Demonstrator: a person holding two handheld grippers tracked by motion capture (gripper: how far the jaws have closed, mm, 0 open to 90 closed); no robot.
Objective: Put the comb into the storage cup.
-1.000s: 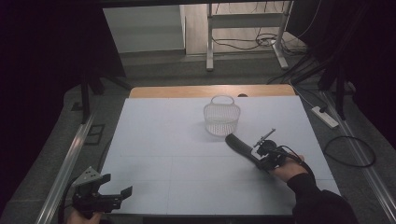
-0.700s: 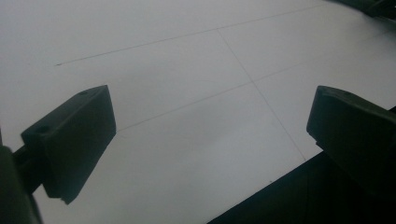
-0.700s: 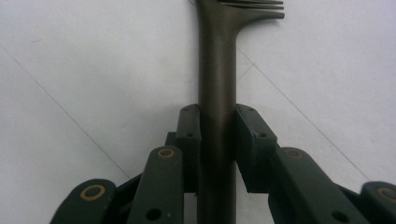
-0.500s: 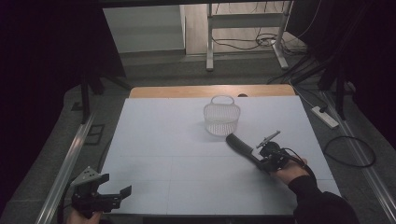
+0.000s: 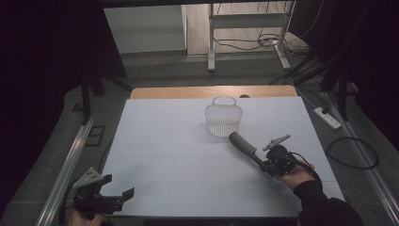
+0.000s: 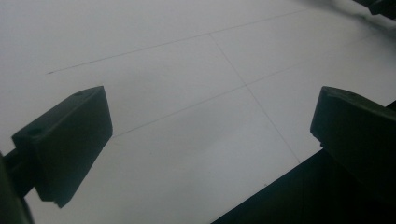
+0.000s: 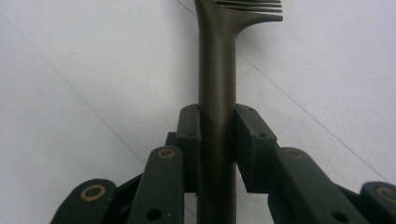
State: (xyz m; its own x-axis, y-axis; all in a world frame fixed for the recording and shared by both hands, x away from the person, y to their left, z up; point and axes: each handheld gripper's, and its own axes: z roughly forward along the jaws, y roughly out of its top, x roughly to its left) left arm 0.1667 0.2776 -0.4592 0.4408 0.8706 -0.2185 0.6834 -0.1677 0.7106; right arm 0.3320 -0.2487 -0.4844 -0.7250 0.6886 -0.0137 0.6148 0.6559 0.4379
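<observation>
- The dark brown, slotted spatula-like utensil (image 7: 215,70) had a long, smooth, rounded handle that widened at its far end into a flat head cut with parallel slits, seen at the top edge of the right gripper view.
- In the high view the same utensil (image 5: 244,146) lay right of the middle of the surface, slanting from the person's right hand up and left, its thick dark end close to the basket but apart from it.
- The right tongs (image 7: 217,135) were clamped on the handle, one black pad pressed to each side of it, with the jaws drawn in to a narrow gap that the handle filled.
- In the high view the right tongs (image 5: 264,165) sat just ahead of the person's right hand (image 5: 295,175), over the white sheet.
- The left tongs (image 6: 212,135) stood wide apart with nothing between the jaws, above bare white sheet crossed by thin lines.
- In the high view the left tongs (image 5: 117,188) were at the near left corner of the surface, well apart from the utensil.
- One small, white, openwork plastic basket (image 5: 223,120) with a loop handle stood upright near the far middle.
- The white-covered surface (image 5: 160,141) showed a strip of wood along its far edge.
- Counted: one utensil, one basket, two tongs.
</observation>
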